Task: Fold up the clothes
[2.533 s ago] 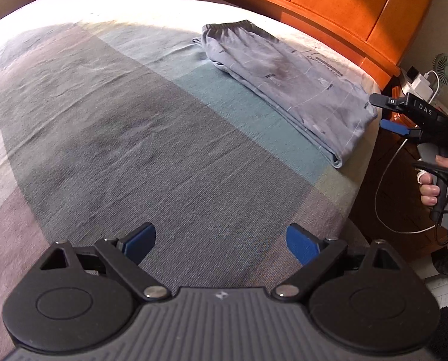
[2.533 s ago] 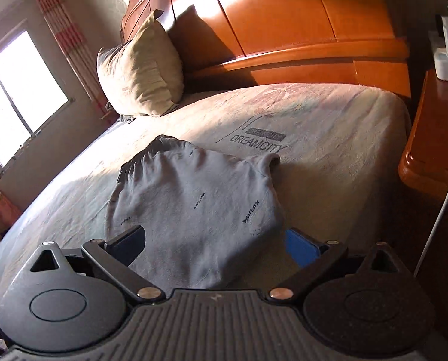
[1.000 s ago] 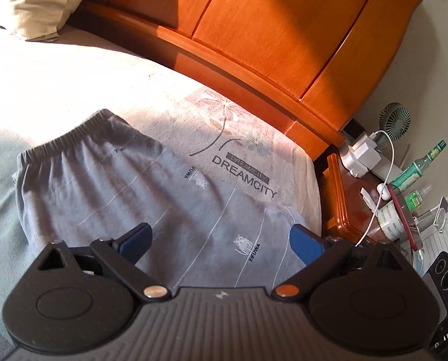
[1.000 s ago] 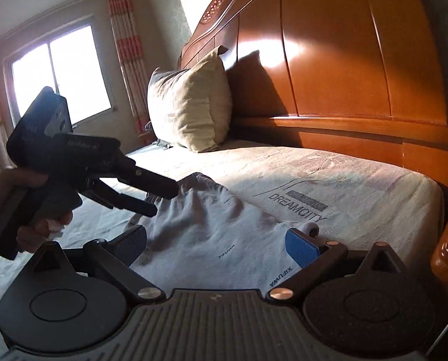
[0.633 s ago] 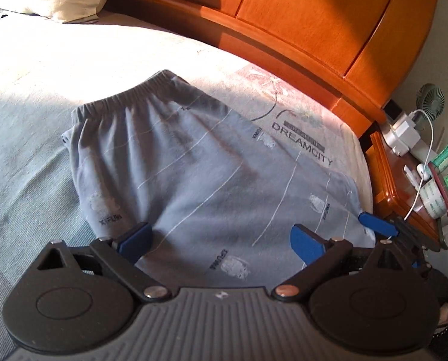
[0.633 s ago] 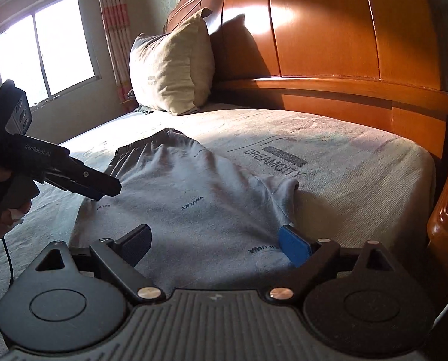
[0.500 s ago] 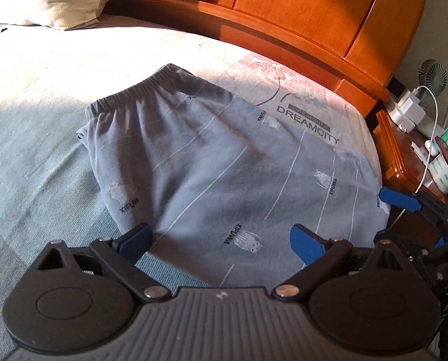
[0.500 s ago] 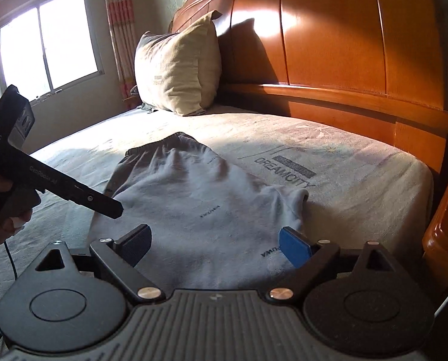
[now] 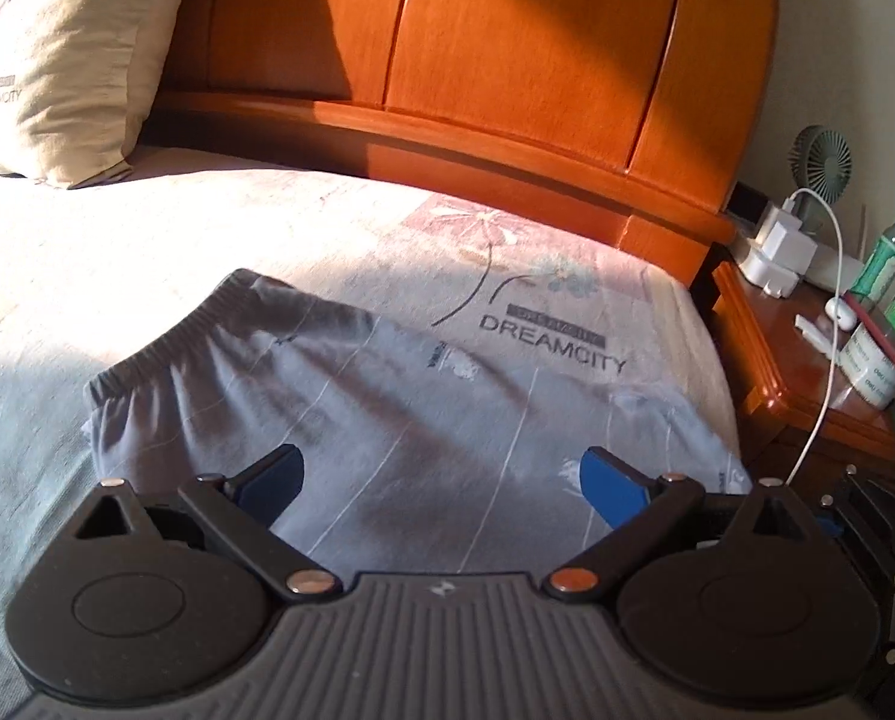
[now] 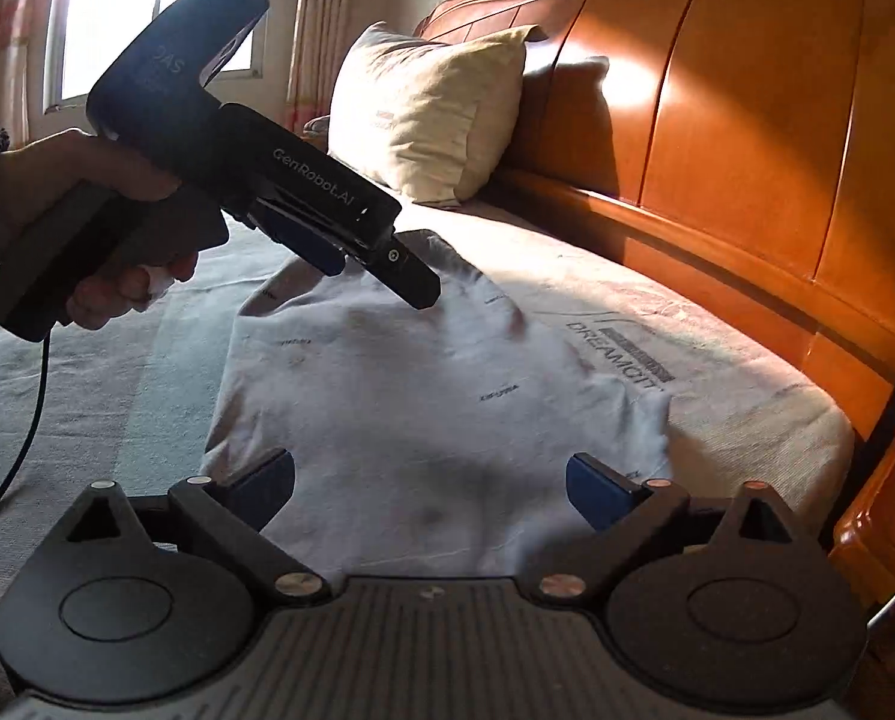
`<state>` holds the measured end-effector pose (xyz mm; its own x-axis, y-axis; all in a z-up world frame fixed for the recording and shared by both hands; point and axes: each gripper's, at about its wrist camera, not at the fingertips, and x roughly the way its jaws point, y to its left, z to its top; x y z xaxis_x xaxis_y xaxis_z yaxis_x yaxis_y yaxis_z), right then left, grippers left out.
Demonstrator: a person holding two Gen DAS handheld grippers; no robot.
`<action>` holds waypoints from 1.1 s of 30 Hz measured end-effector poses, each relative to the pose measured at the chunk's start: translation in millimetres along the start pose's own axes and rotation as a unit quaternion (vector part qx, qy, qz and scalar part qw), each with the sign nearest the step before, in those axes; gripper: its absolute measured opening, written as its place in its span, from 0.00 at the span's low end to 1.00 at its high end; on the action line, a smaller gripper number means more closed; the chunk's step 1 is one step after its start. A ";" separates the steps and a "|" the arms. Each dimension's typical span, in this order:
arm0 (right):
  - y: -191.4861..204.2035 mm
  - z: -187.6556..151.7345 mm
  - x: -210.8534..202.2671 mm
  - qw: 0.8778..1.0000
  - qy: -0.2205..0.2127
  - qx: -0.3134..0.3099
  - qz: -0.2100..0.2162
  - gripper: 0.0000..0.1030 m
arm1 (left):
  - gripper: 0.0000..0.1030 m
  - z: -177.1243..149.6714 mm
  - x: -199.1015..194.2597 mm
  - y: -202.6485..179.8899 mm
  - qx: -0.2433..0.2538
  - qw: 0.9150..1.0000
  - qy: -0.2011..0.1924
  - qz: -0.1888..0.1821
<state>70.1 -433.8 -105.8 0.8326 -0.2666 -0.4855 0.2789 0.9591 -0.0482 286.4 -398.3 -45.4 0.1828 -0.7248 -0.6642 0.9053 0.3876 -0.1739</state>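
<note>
Over by the pillow point(image 10: 429, 114) side, the left gripper point(image 9: 441, 480) hovers with jaws wide and empty above the grey trousers point(image 9: 387, 414), which lie folded lengthwise on the bed point(image 9: 87, 252) (waistband toward the pillow). Further right, near the bed's edge, the right gripper point(image 10: 429, 483) is opening its jaws, nothing between them. I'd judge one fold done; the crosswise folds remain.

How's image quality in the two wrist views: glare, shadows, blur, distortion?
Left wrist: hard sunlight washes out the bed sheet at left, diagonal shadow bands cross the grey pants, fisheye curves the headboard. Right wrist: the window is blown out, the pants look slightly soft, the headboard shows a glare patch.
</note>
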 end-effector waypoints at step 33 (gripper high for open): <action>38.7 23.4 -7.8 0.985 0.078 0.070 0.138 1.00 | 0.99 -152.0 -210.2 -65.0 0.003 0.963 -0.001 0.271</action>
<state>85.6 -396.9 -83.4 0.8058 0.0313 -0.5913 0.1237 0.9677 0.2197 130.8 -184.6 -4.9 0.6289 -0.4187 -0.6551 0.6798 0.7050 0.2020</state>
